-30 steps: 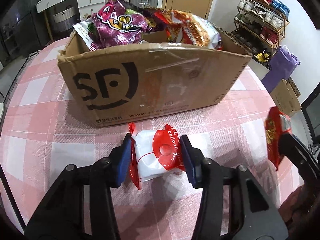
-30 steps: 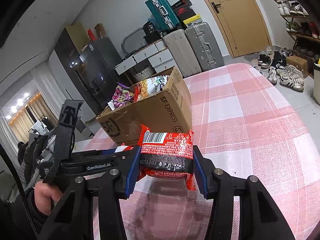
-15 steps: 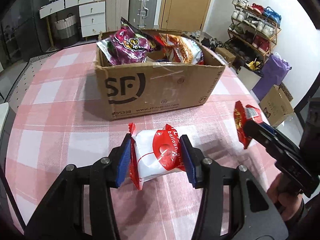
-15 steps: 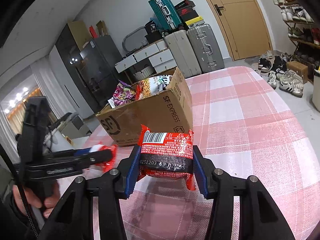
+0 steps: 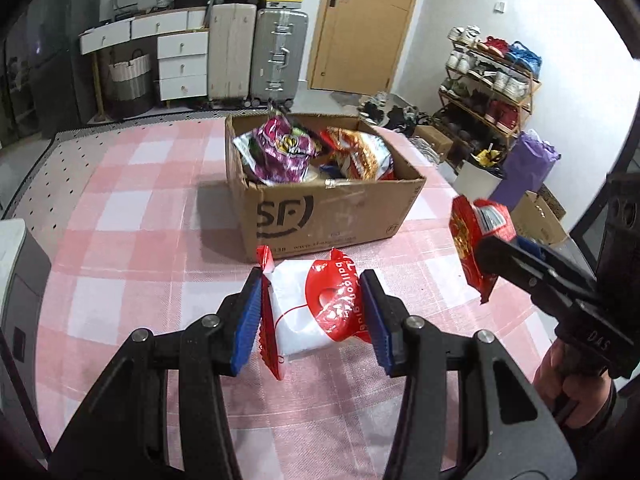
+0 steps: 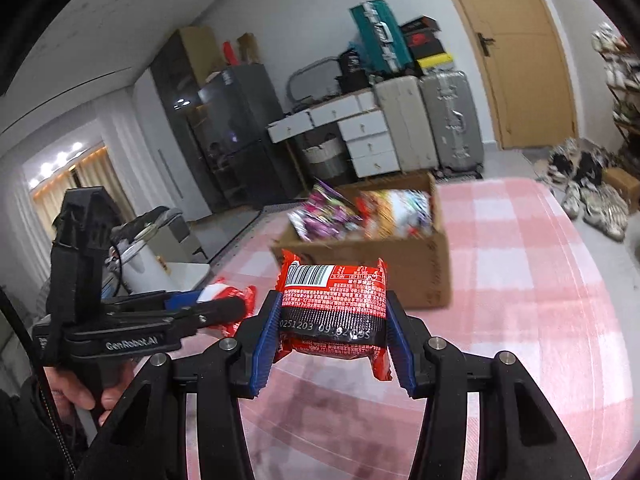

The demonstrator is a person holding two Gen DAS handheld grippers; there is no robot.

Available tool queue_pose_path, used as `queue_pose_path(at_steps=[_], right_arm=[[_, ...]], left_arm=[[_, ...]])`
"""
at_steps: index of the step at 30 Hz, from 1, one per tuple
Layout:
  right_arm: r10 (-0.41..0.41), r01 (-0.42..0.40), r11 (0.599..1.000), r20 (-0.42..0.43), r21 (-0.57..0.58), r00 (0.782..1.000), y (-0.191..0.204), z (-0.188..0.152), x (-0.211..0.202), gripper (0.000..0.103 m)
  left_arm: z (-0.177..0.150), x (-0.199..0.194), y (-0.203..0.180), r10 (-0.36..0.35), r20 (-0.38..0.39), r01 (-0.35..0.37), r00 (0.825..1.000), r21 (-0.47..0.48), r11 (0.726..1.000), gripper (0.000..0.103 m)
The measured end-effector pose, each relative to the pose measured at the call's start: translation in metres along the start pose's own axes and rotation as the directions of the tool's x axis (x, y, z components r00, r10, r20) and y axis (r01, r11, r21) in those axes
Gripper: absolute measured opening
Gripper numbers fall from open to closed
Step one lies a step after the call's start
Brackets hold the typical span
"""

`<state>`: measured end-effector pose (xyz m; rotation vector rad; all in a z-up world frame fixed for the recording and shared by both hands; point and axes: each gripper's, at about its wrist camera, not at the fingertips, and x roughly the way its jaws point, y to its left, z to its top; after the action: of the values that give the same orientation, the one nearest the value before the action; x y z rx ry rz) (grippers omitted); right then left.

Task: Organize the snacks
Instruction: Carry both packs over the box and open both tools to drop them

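- The counter (image 5: 132, 248), covered with a pink checked cloth, carries one open cardboard box (image 5: 328, 216); this box is the landmark and, most likely, the place where the snacks should go.
- The box is already filled high: a purple snack bag (image 5: 282, 152) and an orange snack bag (image 5: 360, 156) rise above its rim, so free room inside is little.
- The left gripper (image 5: 316, 312) hangs in front of the box, on its printed side, above the cloth. Its fingers are clamped on a white and red packet (image 5: 316, 304), pressing it from both sides.
- The right gripper (image 6: 334, 332) is also in front of the box, toward its right corner. Its fingers are closed tight on a red packet (image 6: 334, 300), which stands upright between them.
- To do the step well, each packet should probably be carried over the rim first and lowered into a gap between the bags, one hand after the other, so the two grippers do not collide above the box.
- The fingers should open only when the packet is low inside the box; otherwise it may slide off the full pile and fall on the counter.
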<state>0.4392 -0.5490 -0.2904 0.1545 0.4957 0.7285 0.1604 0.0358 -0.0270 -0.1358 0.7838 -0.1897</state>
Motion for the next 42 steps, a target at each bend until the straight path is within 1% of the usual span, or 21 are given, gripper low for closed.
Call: queue_pose_path(at_steps=[1, 6, 8, 12, 16, 22, 25, 26, 28, 32, 35, 42], right_arm=[[0.003, -0.003, 1.000, 0.002, -0.011, 1.000, 0.005, 0.004, -0.001, 0.050], [0.024, -0.024, 0.998, 0.006, -0.050, 1.000, 0.027, 0.031, -0.001, 0.050], [0.031, -0.030, 0.998, 0.011, -0.059, 0.999, 0.032, 0.043, -0.001, 0.050], [0.035, -0.034, 0.997, 0.011, -0.068, 0.999, 0.034, 0.065, 0.001, 0.050], [0.027, -0.026, 0.996, 0.016, -0.084, 1.000, 0.033, 0.092, 0.008, 0.050], [0.009, -0.007, 0.996, 0.019, -0.086, 1.000, 0.022, 0.126, 0.018, 0.050], [-0.005, 0.007, 0.998, 0.030, -0.070, 1.000, 0.012, 0.136, 0.023, 0.050], [-0.007, 0.009, 0.998, 0.029, -0.057, 1.000, 0.007, 0.138, 0.025, 0.050], [-0.011, 0.012, 0.999, 0.021, -0.040, 1.000, -0.001, 0.141, 0.033, 0.050], [-0.021, 0.021, 0.999, 0.010, -0.031, 1.000, -0.013, 0.147, 0.045, 0.050], [-0.029, 0.030, 0.999, 0.011, -0.034, 1.000, -0.022, 0.152, 0.053, 0.050], [-0.043, 0.043, 0.999, -0.002, 0.005, 0.999, -0.044, 0.155, 0.075, 0.050]], left_arm=[[0.003, -0.009, 0.003, -0.011, 0.008, 0.011, 1.000, -0.003, 1.000, 0.045], [0.030, -0.041, 0.012, -0.023, 0.049, 0.022, 0.999, 0.013, 1.000, 0.045], [0.041, -0.045, 0.014, -0.039, 0.049, 0.038, 0.998, 0.006, 0.999, 0.045], [0.066, -0.058, 0.026, -0.039, 0.054, 0.038, 0.998, 0.010, 0.999, 0.045], [0.095, -0.053, 0.027, -0.045, 0.058, 0.043, 0.997, 0.041, 0.998, 0.045], [0.138, -0.022, 0.024, -0.052, 0.046, 0.050, 0.998, 0.044, 0.998, 0.045], [0.154, -0.001, 0.017, -0.033, 0.033, 0.032, 0.999, 0.046, 0.998, 0.045], [0.159, 0.003, 0.016, -0.036, 0.026, 0.034, 0.999, 0.054, 0.998, 0.045], [0.168, 0.021, 0.011, -0.037, 0.016, 0.036, 0.999, 0.064, 0.997, 0.045], [0.177, 0.041, 0.005, -0.034, 0.006, 0.033, 0.999, 0.077, 0.997, 0.045], [0.184, 0.061, -0.001, -0.004, -0.004, 0.005, 1.000, 0.088, 0.996, 0.045], [0.185, 0.101, -0.003, -0.020, -0.034, 0.022, 0.999, 0.076, 0.997, 0.045]])
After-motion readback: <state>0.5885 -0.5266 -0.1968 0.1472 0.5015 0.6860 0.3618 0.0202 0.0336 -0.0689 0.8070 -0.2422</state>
